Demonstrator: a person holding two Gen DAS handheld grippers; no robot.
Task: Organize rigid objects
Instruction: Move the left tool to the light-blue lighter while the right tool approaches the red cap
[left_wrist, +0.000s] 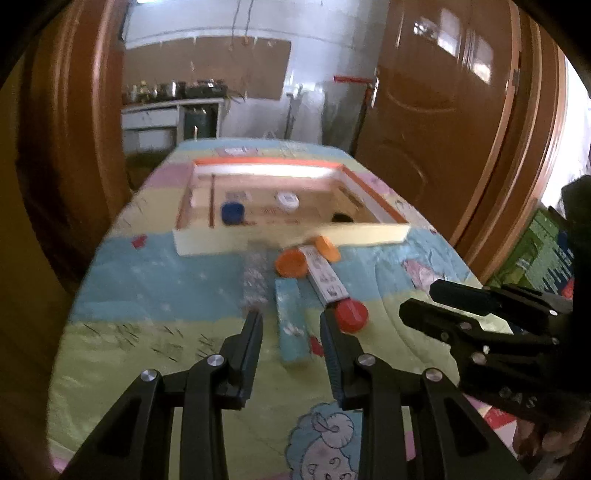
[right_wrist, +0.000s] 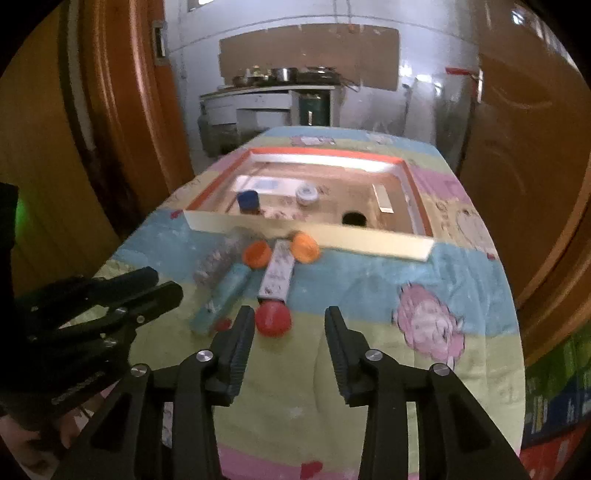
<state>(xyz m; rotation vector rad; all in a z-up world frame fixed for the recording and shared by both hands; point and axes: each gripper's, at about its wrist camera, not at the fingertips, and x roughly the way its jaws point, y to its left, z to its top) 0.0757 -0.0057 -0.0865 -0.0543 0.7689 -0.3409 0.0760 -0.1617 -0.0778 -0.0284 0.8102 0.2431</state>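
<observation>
Left wrist view
- Left gripper (left_wrist: 290, 323): fingers apart, nothing between the pads; it hangs over the patterned cloth (left_wrist: 147, 280).
- Blue box (left_wrist: 291, 321): lies flat on the cloth, its near part showing in the gap between the two fingers, closer to the left one; no pad touches it.
- Red cap (left_wrist: 351, 315): on the cloth just beyond and to the right of the right fingertip; whether it touches the finger cannot be told.
- White box (left_wrist: 327, 277): long and narrow, lying past the fingertips, its near end just beside the red cap.
- Orange caps: one (left_wrist: 291, 263) to the left of the white box, one (left_wrist: 328, 248) to its right, both well beyond the fingertips.
- Clear bottle (left_wrist: 255, 275): blurred, lying ahead of the left fingertip.
- Tray (left_wrist: 288, 242): a shallow box with an orange rim, far ahead of the fingers; a blue cap (left_wrist: 232, 213) and a white cap (left_wrist: 287, 201) sit inside.
- Right gripper (left_wrist: 421, 299): enters from the right, fingers parted, empty.

Right wrist view
- Right gripper (right_wrist: 290, 321): fingers wide apart, holding nothing.
- Red cap (right_wrist: 273, 319): on the cloth in the gap, just beside the left fingertip, clear of the right one.
- White box (right_wrist: 277, 271): straight ahead of the left fingertip, beyond the red cap.
- Blue box (right_wrist: 225, 295): left of and beyond the left fingertip.
- Tray (right_wrist: 314, 236): far ahead.
- Left gripper (right_wrist: 166, 282): at the left edge, fingers slightly parted.
</observation>
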